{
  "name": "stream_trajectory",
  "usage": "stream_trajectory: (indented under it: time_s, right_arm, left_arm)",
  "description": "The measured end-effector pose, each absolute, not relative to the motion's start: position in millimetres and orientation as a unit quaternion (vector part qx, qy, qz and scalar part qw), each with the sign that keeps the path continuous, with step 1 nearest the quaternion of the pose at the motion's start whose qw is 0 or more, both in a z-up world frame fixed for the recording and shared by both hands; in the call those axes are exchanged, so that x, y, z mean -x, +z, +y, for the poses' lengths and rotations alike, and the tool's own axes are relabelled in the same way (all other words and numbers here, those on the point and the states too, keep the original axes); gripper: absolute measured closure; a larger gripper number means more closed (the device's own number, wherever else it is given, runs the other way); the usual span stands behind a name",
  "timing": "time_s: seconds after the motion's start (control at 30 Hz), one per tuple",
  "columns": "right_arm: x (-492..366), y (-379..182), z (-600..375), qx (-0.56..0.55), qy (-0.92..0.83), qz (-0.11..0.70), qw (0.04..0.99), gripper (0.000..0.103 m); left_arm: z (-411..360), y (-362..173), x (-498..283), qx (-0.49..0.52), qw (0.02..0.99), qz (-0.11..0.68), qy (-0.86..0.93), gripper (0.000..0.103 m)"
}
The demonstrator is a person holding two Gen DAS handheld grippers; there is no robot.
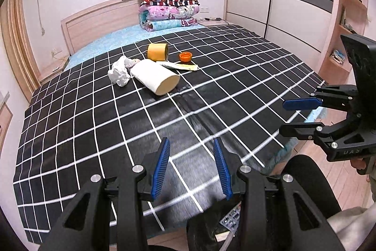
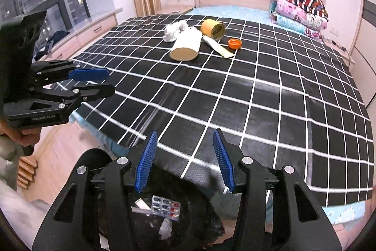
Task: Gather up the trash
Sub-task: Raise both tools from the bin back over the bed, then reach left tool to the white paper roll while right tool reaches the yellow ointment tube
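The bed (image 1: 235, 77) wears a black checked cover. Both my left tongs (image 1: 191, 167) and right tongs (image 2: 185, 160) hang released, empty, above the black trash bag (image 2: 188, 215). Next I'd reach well forward, low and level: the paper roll (image 1: 155, 78), tissue (image 1: 119, 72), tape roll (image 1: 158, 51) and orange cap (image 1: 185, 56) lie clustered far ahead.

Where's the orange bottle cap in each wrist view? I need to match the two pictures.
Left wrist: the orange bottle cap lies on the checked bedspread upper centre, right of the yellow tape roll.
Right wrist: the cap lies upper centre-right, right of the tape roll.
Shared landmark: the stack of folded quilts by the headboard.
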State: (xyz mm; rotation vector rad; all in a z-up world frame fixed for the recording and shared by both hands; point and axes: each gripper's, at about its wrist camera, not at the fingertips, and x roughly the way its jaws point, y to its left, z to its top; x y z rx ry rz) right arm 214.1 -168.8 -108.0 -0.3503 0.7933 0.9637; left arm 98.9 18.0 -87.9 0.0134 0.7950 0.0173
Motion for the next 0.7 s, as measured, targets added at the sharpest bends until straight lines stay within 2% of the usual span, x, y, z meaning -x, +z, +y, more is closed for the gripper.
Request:
stream_trajectory:
  time_s: [0.7]
  right_arm:
    - [-301.8,-104.1,-113.3,0.166,0.448,0.364,0.8,0.054]
  left_arm:
    - [61.6,-105.9,-180.0,0.022,0.917,0.397,0.04,0.066]
